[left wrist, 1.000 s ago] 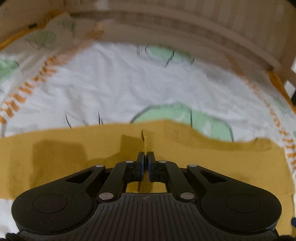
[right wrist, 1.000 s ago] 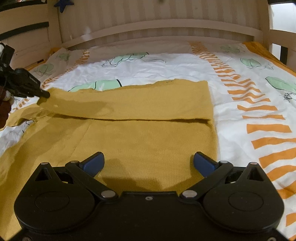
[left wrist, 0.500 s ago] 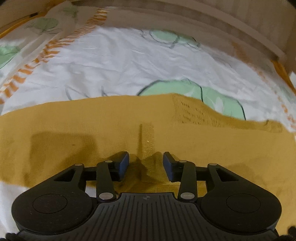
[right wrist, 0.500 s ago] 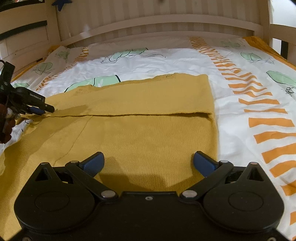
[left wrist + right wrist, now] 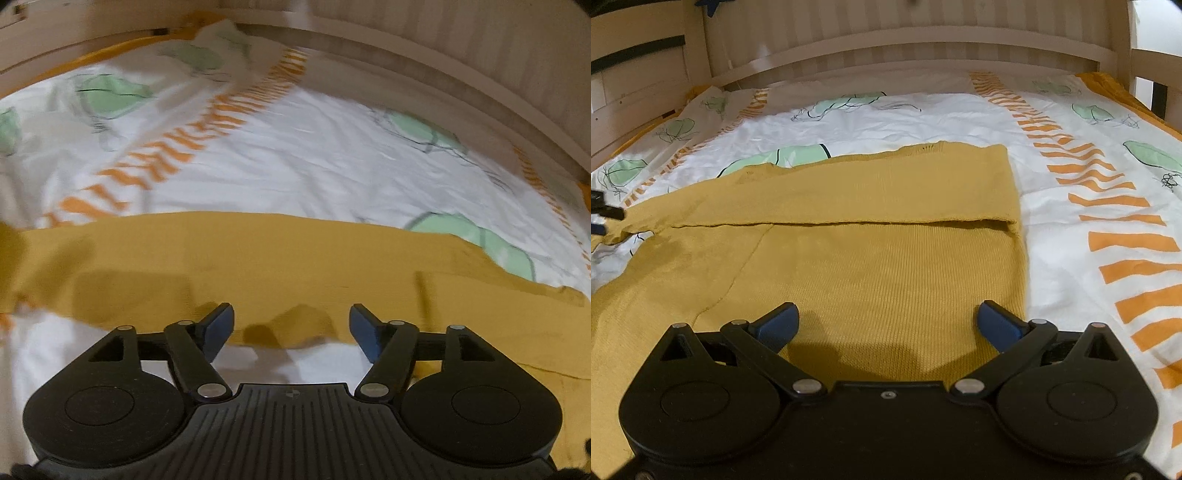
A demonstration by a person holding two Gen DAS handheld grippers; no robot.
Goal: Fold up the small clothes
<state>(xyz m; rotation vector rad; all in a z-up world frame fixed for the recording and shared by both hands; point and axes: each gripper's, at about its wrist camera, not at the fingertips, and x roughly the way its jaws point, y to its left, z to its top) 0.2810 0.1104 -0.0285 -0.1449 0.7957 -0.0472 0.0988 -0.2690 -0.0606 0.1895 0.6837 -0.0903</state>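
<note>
A mustard-yellow knit garment (image 5: 886,251) lies flat on the bed, its far part folded over toward me with a straight fold edge across the middle. My right gripper (image 5: 888,319) is open and empty, low over the garment's near part. My left gripper (image 5: 291,321) is open and empty at the near edge of a yellow band of the garment (image 5: 258,258). The left gripper's tips also show at the far left of the right wrist view (image 5: 605,218), beside the garment's left end.
The bedsheet (image 5: 1071,206) is white with orange stripes and green leaf prints. A wooden bed rail and slatted headboard (image 5: 923,40) close off the far side, with a side rail at the left (image 5: 635,92).
My left gripper has let go of the yellow fabric, opened wide and pulled back to the left. The folded flap now lies flat. My right gripper has stayed open and barely moved.
</note>
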